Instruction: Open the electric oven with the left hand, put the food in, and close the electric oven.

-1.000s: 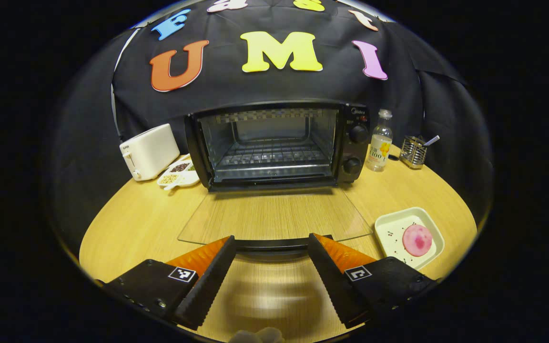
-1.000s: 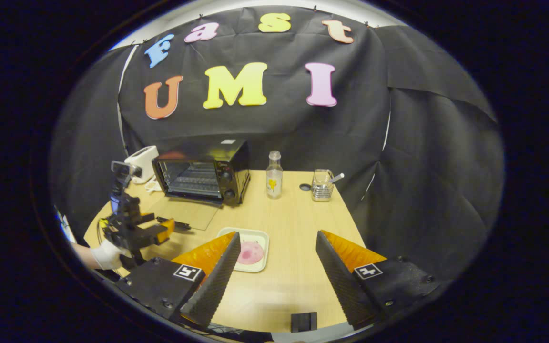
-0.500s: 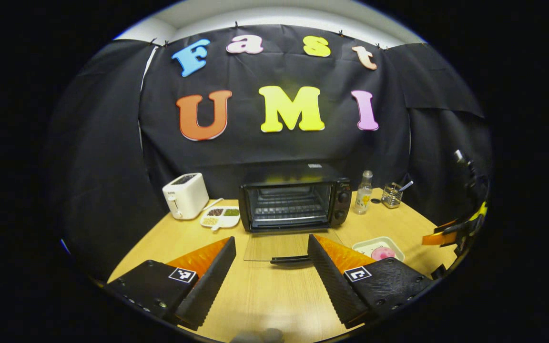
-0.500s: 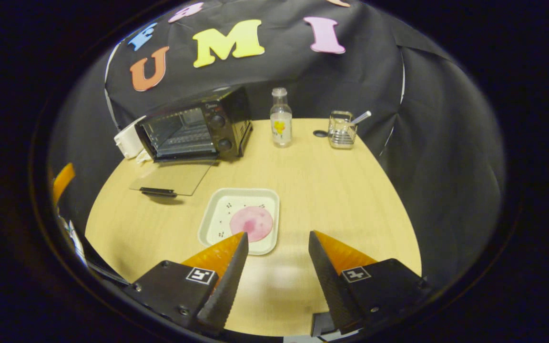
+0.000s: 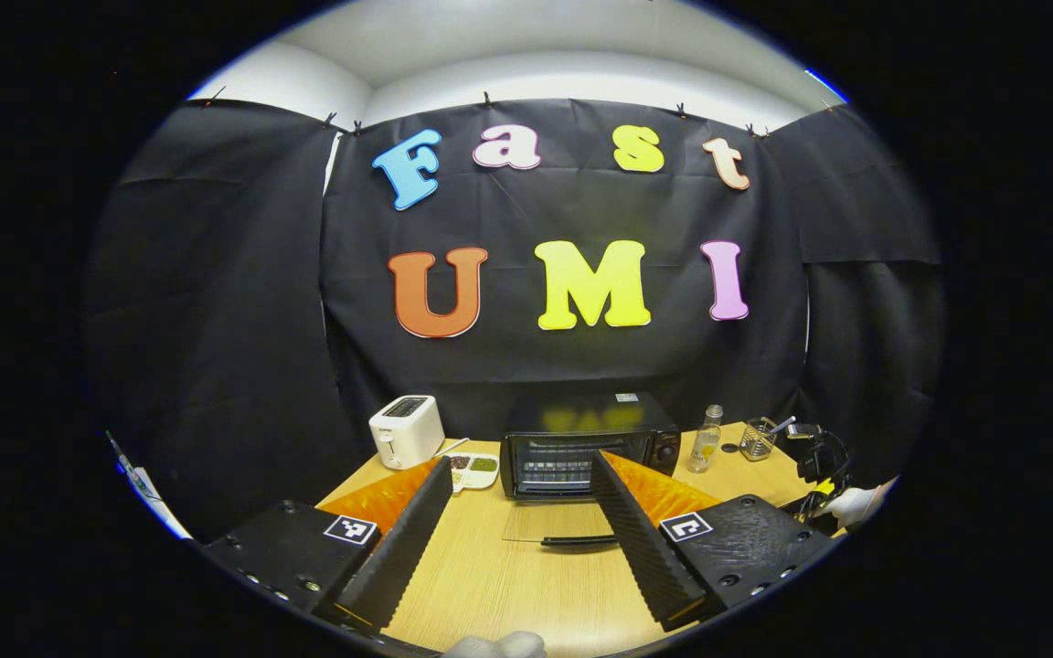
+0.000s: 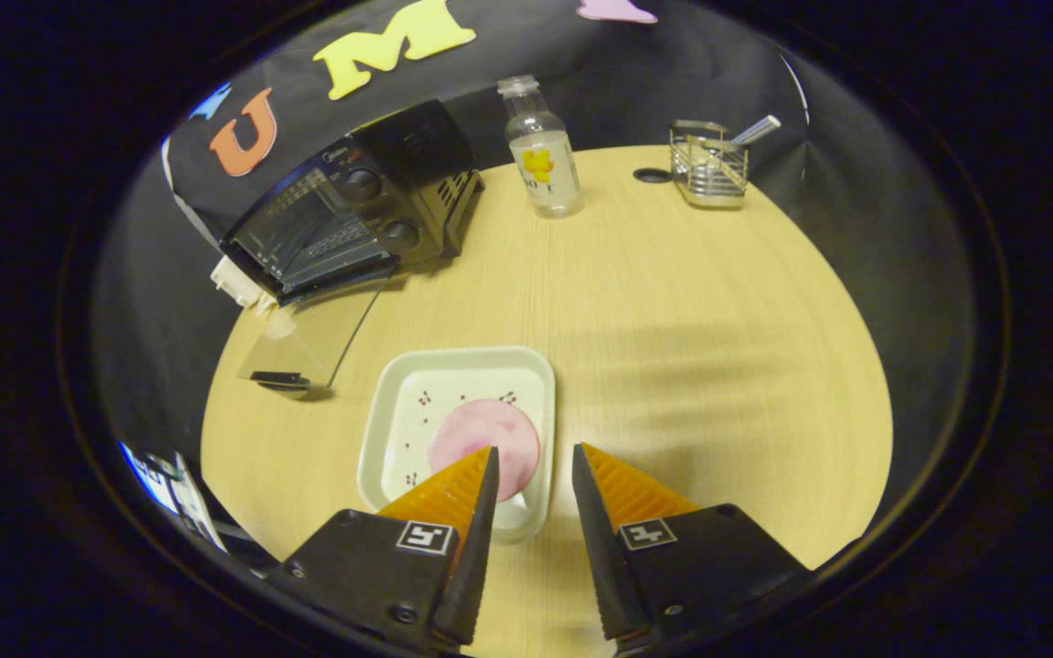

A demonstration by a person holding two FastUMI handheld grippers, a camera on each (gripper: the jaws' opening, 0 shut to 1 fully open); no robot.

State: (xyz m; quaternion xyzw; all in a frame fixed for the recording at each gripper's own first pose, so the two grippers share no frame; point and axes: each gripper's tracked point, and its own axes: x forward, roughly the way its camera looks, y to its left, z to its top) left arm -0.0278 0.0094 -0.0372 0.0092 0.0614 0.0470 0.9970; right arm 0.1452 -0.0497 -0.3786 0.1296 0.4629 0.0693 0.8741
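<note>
Pink food (image 6: 484, 447) partly hidden behind right gripper (image 6: 534, 466), oven (image 6: 344, 215) door down

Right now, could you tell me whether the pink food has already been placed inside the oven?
No, the pink food lies on the white tray on the table, apart from the open oven.

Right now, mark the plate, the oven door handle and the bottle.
plate (image 6: 412, 384): right gripper view, bare floor left of the pink food.
door handle (image 6: 275, 376): right gripper view, the dark bar at the glass door's outer edge.
bottle (image 6: 545, 169): right gripper view, its labelled body.
</note>
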